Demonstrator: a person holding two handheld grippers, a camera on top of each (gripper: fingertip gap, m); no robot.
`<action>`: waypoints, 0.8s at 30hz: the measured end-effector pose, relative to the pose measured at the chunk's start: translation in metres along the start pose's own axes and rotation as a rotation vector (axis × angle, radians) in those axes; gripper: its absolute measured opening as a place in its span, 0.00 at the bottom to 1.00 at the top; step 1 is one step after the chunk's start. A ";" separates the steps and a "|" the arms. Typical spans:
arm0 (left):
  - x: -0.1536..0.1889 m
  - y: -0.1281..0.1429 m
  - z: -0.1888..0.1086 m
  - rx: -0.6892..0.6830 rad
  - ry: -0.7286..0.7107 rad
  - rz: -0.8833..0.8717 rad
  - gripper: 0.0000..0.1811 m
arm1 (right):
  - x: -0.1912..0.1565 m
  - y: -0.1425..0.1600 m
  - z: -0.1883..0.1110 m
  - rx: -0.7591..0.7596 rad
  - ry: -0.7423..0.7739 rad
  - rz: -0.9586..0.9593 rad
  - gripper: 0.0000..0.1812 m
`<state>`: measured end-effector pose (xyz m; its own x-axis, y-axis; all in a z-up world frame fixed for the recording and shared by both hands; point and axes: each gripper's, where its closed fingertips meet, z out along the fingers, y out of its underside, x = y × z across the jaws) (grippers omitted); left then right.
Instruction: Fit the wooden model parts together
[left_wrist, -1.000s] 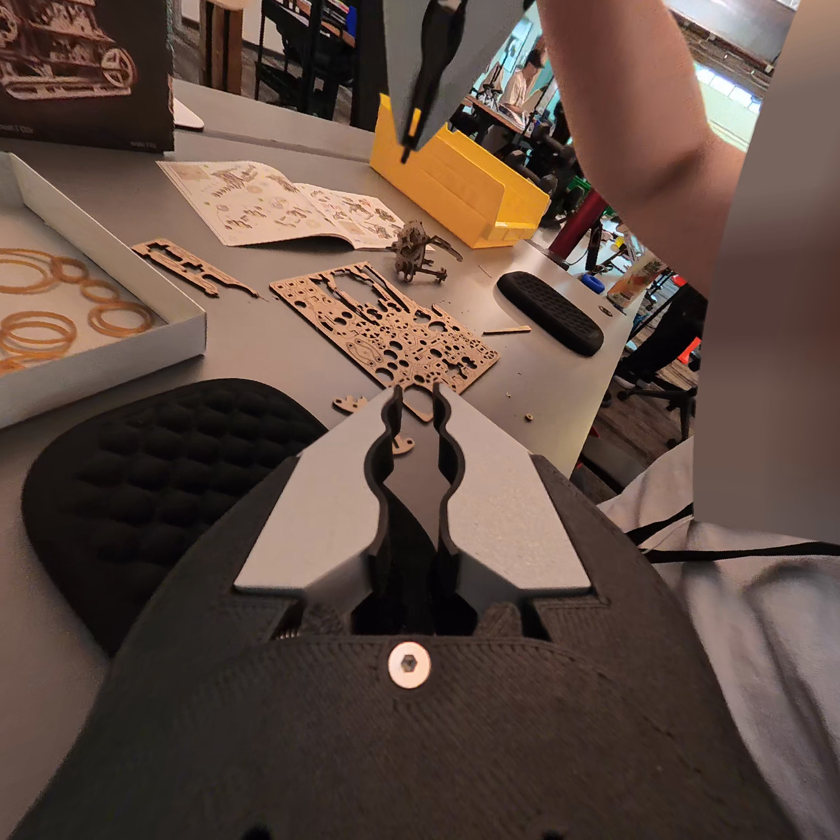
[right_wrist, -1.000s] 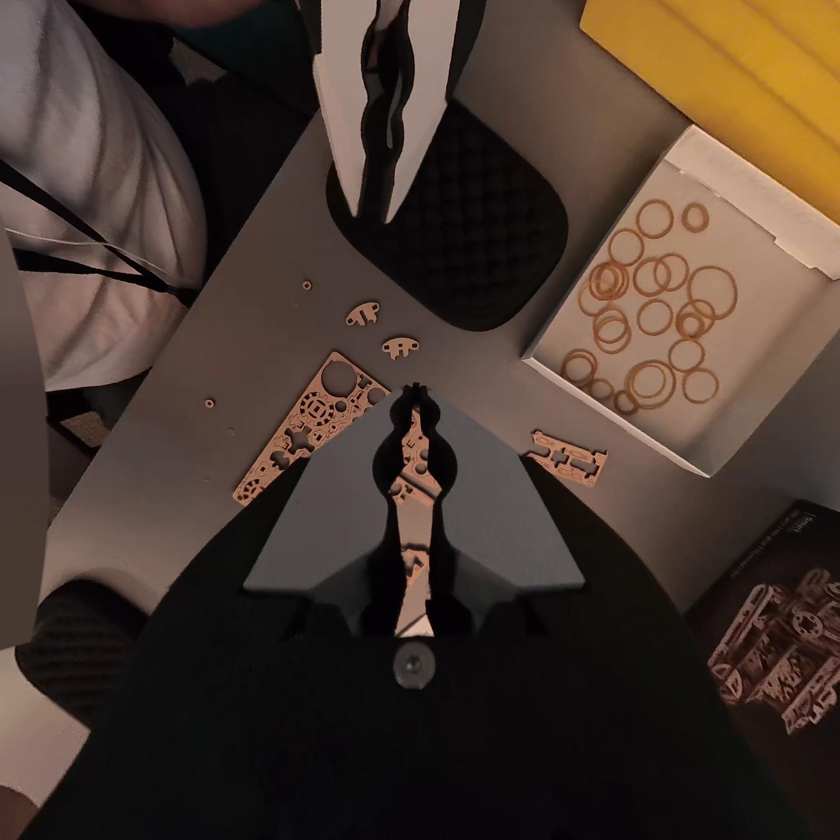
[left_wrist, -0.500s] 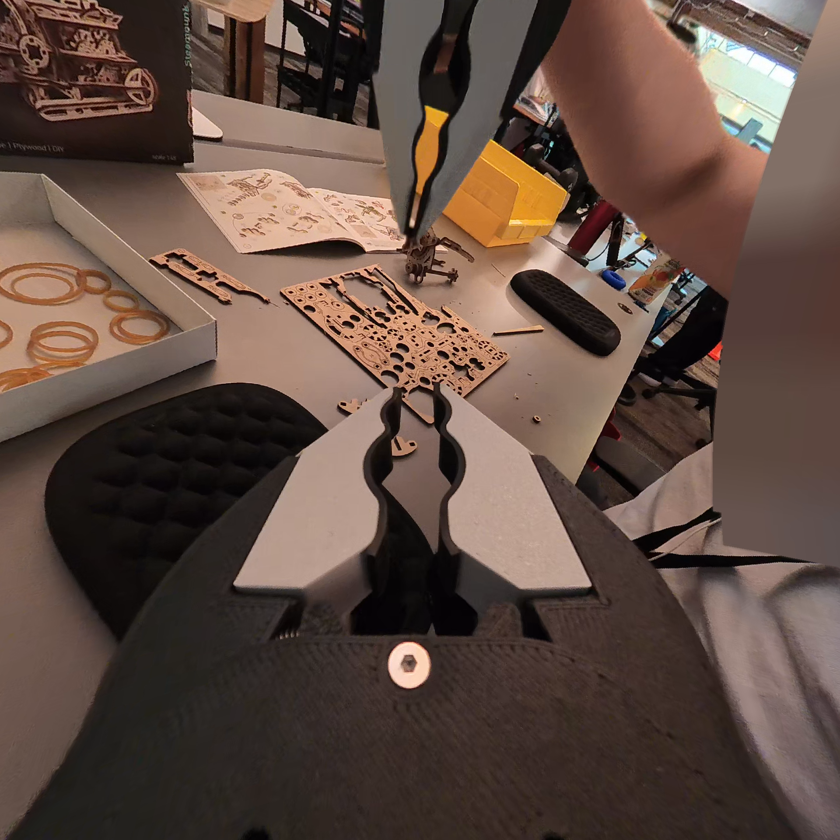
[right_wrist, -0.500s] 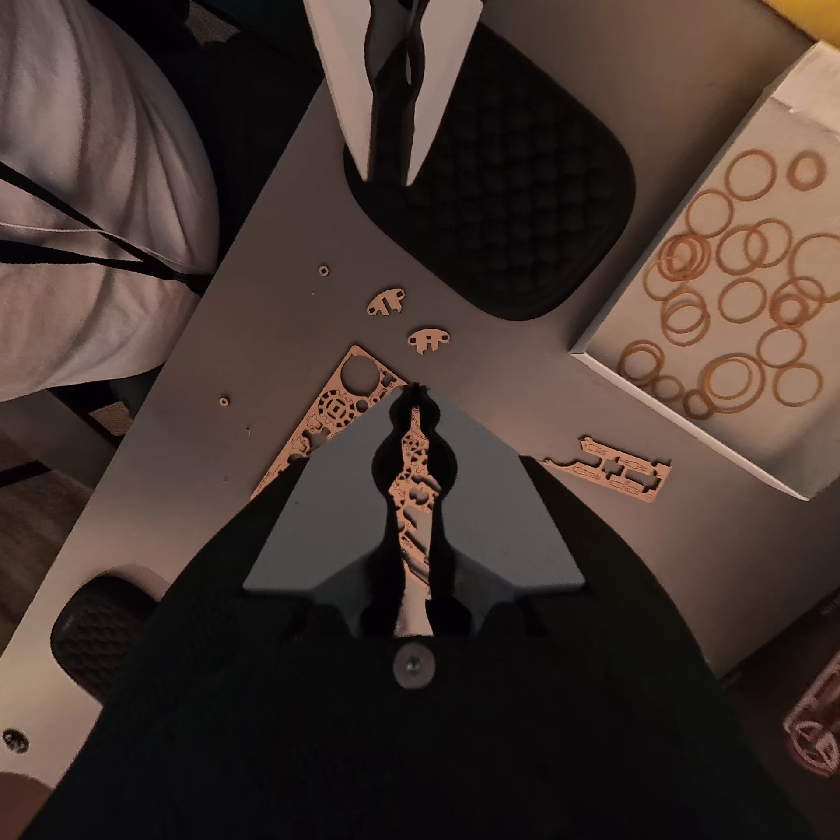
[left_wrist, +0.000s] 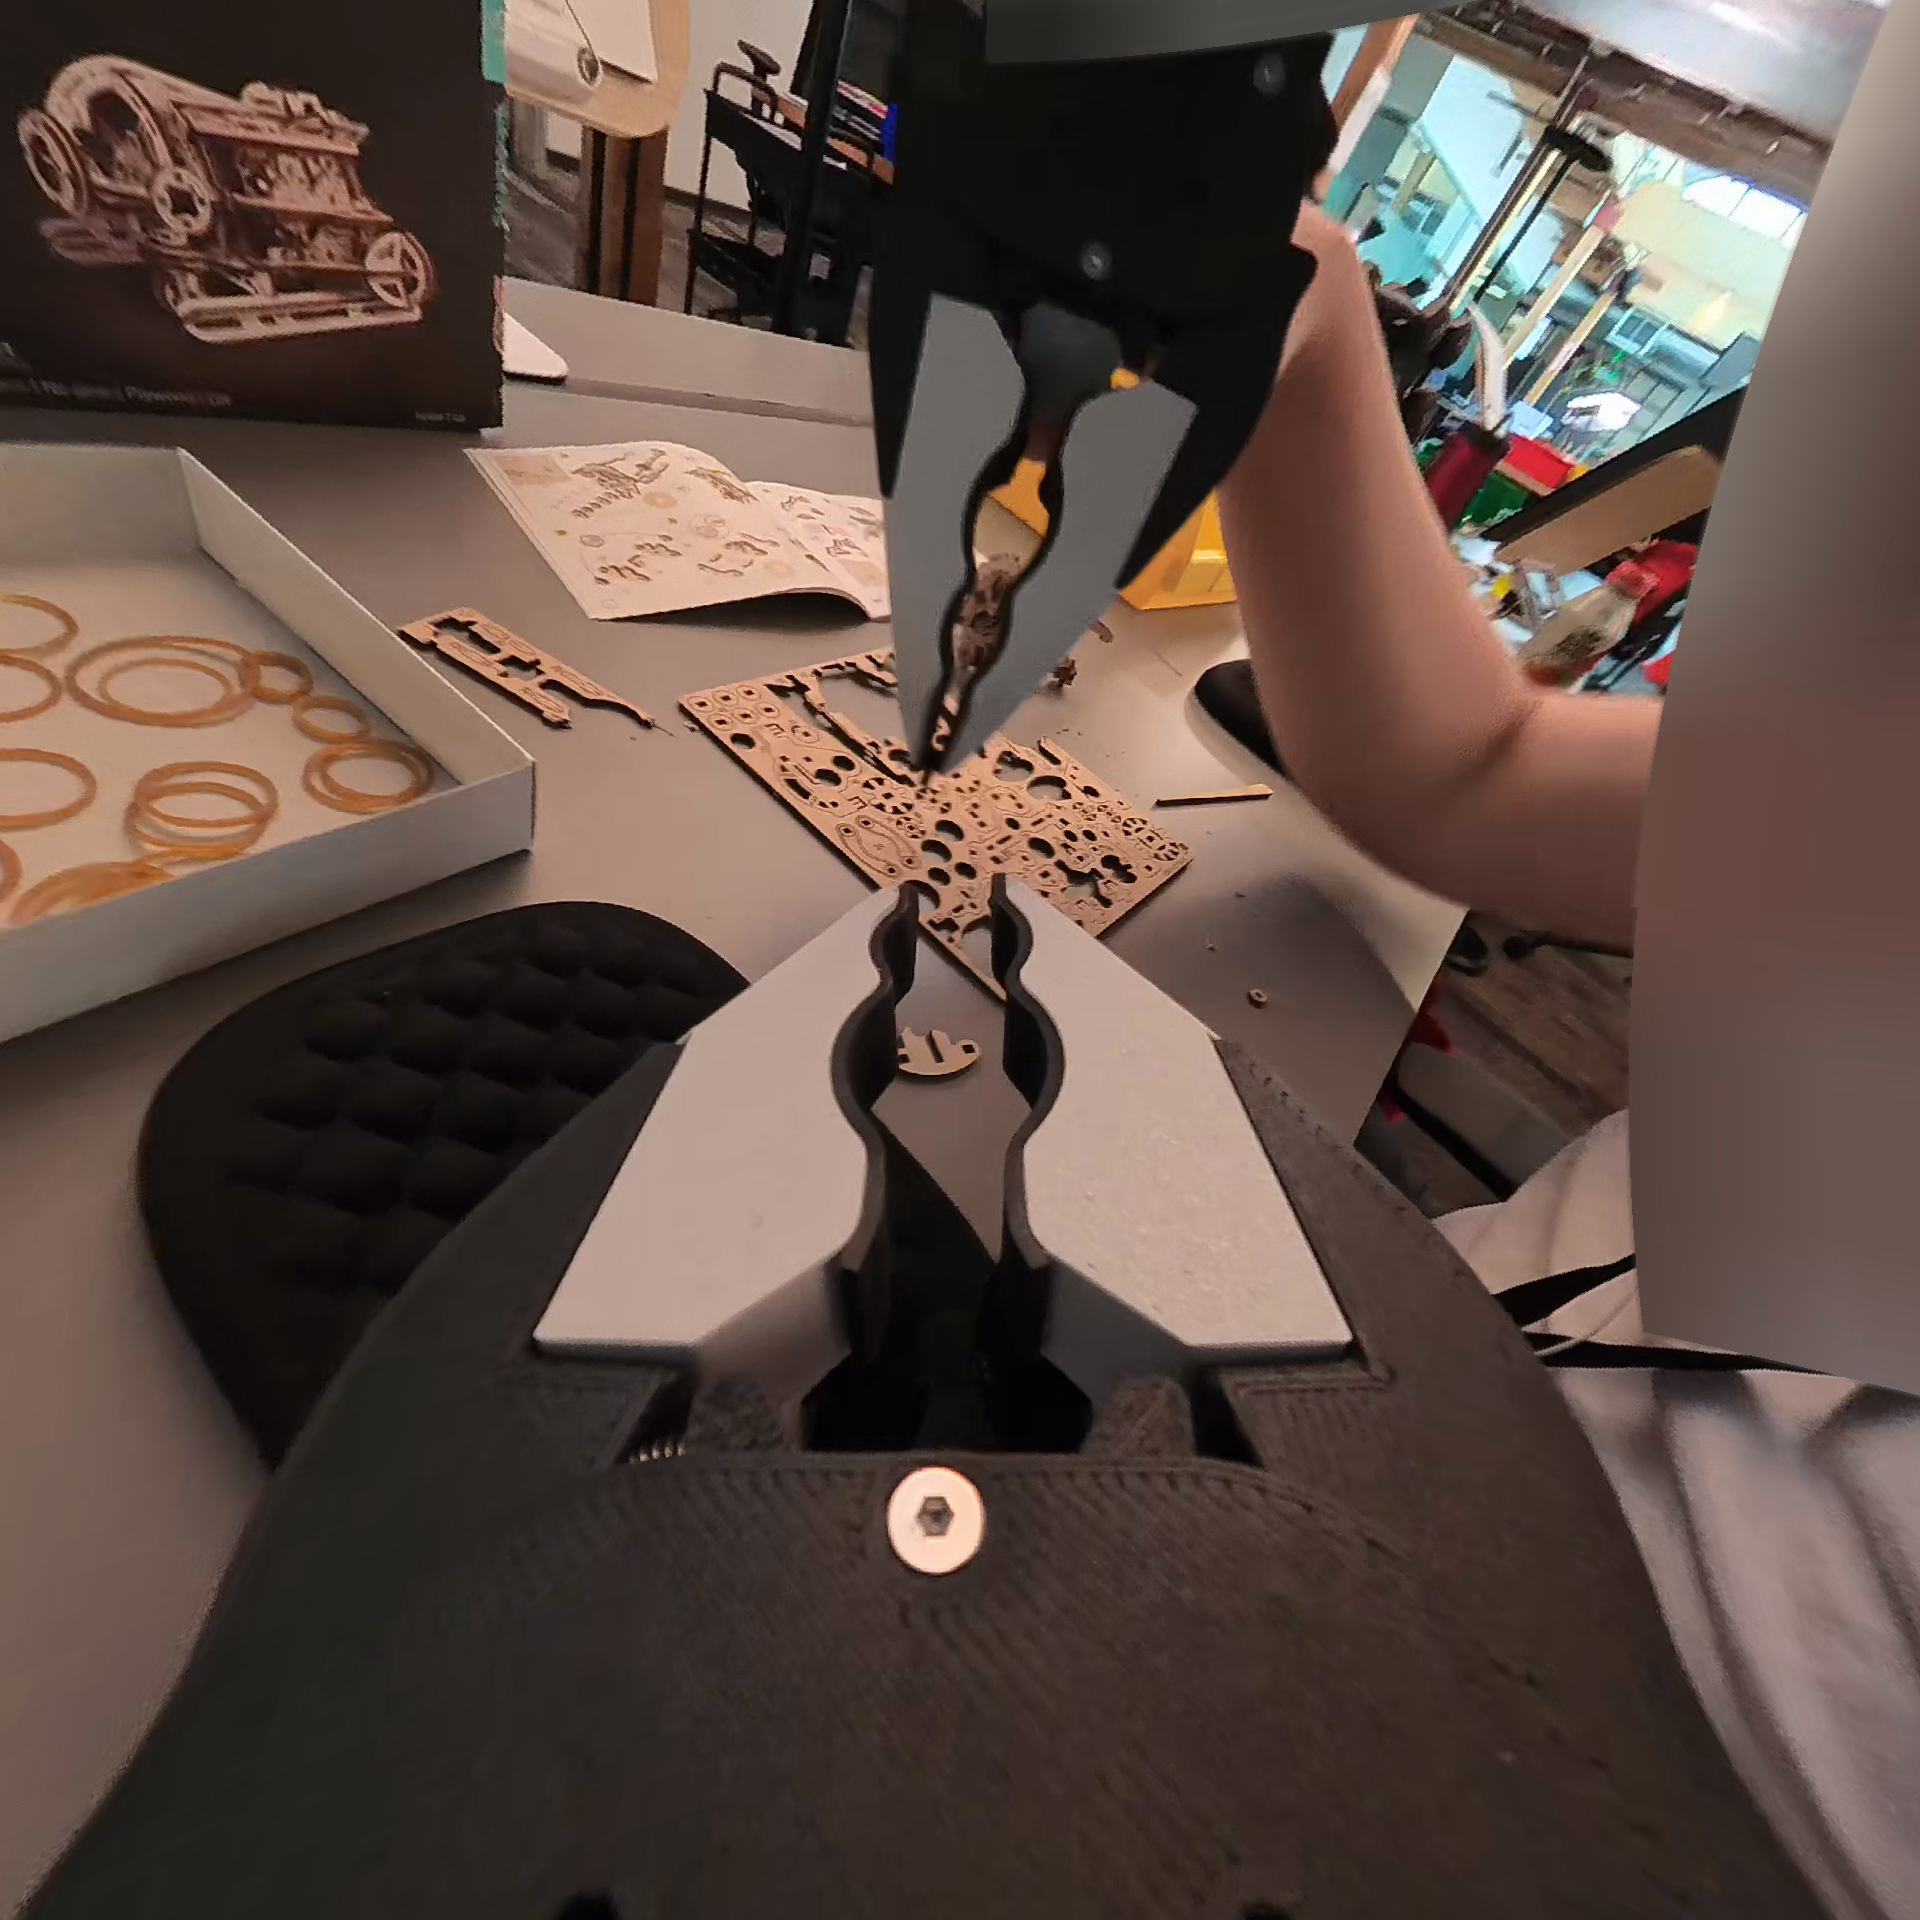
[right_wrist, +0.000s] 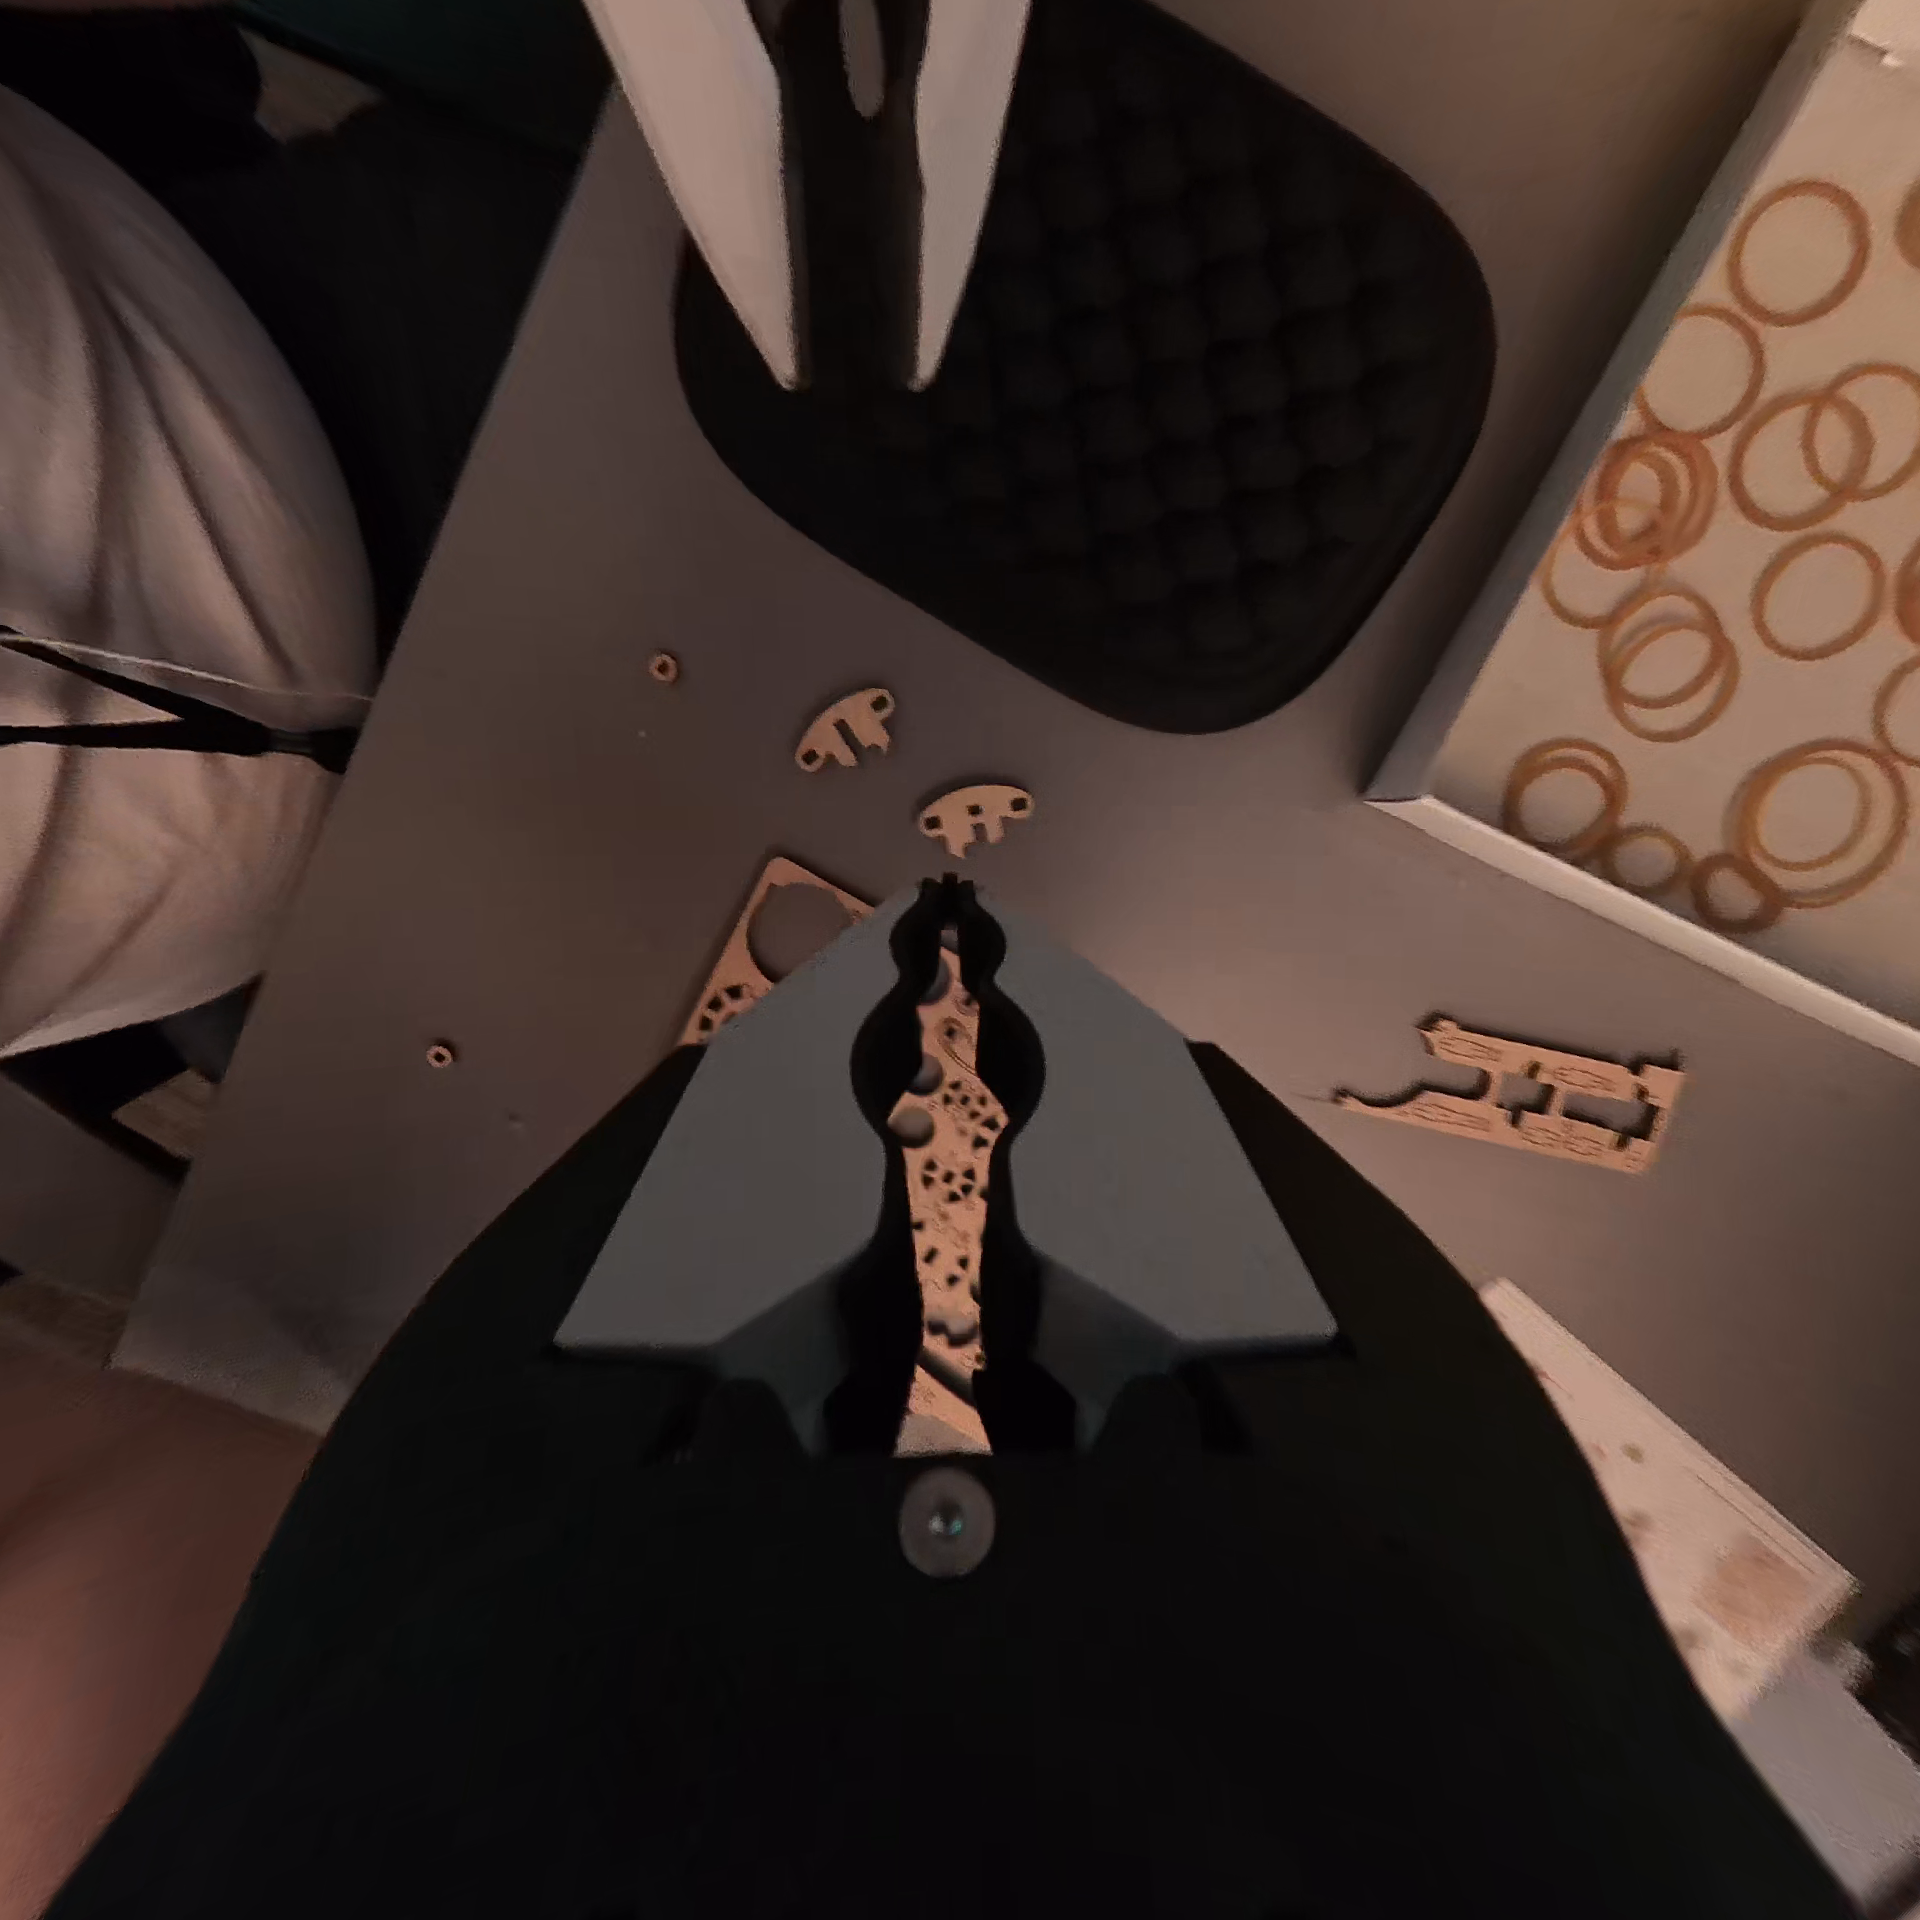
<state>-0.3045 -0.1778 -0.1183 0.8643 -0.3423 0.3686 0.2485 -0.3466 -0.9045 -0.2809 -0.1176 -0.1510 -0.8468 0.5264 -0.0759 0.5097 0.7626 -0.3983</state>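
Right wrist view: right tongs (right_wrist: 948, 891) nearly together, seemingly empty, over the parts sheet (left_wrist: 940, 821); left tongs (left_wrist: 951, 899) apart, idle. Next: pinch a piece.

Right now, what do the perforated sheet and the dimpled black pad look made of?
Perforated sheet: thin laser-cut plywood by the look, matte tan with darker edges around the cut-outs. Dimpled black pad: probably soft foam or rubber, matte, with rounded moulded dimples.

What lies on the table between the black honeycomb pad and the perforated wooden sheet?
In the right wrist view, two small loose wooden pieces lie between the black honeycomb pad and the perforated wooden sheet, on bare grey table.
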 end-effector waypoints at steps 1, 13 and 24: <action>0.000 0.001 0.002 -0.002 0.009 -0.009 0.07 | -0.003 -0.001 0.002 0.032 -0.020 0.014 0.00; 0.022 0.008 0.025 -0.029 0.100 -0.027 0.07 | -0.031 -0.023 -0.021 0.399 -0.355 0.051 0.00; 0.033 -0.005 0.048 -0.048 0.113 0.005 0.08 | -0.022 -0.011 -0.032 0.292 -0.196 0.046 0.00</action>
<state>-0.2562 -0.1450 -0.1117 0.8101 -0.4395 0.3880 0.2205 -0.3848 -0.8963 -0.2632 -0.1256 -0.1157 -0.8513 0.4541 -0.2628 0.5074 0.5851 -0.6326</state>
